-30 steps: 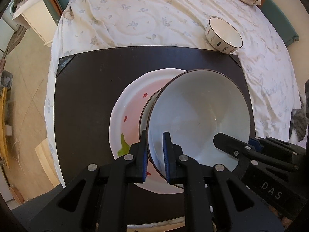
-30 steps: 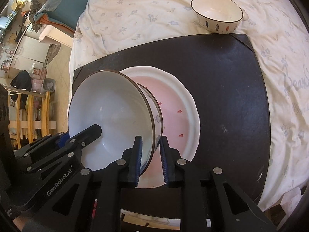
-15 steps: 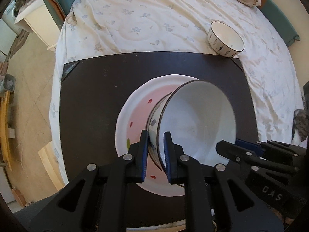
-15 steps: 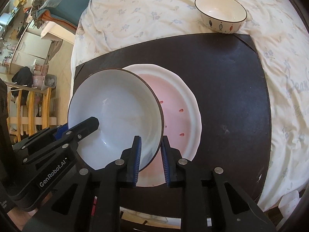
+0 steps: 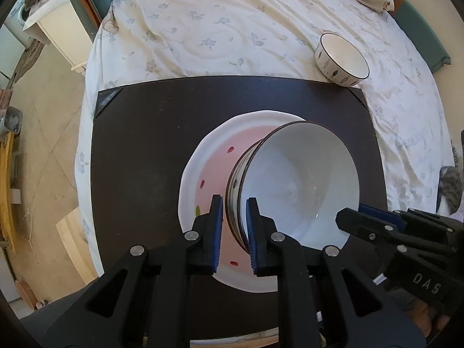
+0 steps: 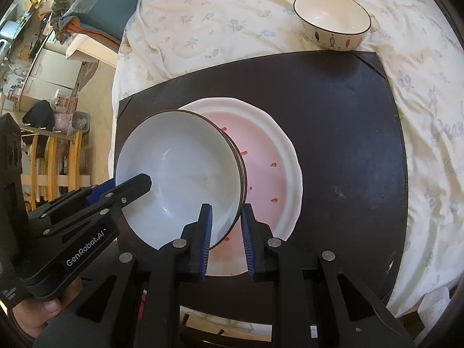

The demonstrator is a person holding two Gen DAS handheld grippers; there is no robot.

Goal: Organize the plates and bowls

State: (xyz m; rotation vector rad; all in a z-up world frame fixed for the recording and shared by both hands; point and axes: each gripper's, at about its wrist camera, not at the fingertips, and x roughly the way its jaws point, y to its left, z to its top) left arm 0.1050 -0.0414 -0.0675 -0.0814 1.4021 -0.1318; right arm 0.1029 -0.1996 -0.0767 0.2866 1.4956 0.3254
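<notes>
my left gripper (image 5: 234,226) and right gripper (image 6: 226,233) each straddle the big white bowl's (image 5: 298,182) rim on opposite sides — fingers narrow, whether pinching i cannot tell — over the pink plate (image 6: 269,156) on the dark mat (image 6: 342,116).

Home bedroom: floral bedsheet (image 5: 220,29) on bed, white nightstand (image 5: 62,33), wooden chairs (image 6: 55,165).
</notes>
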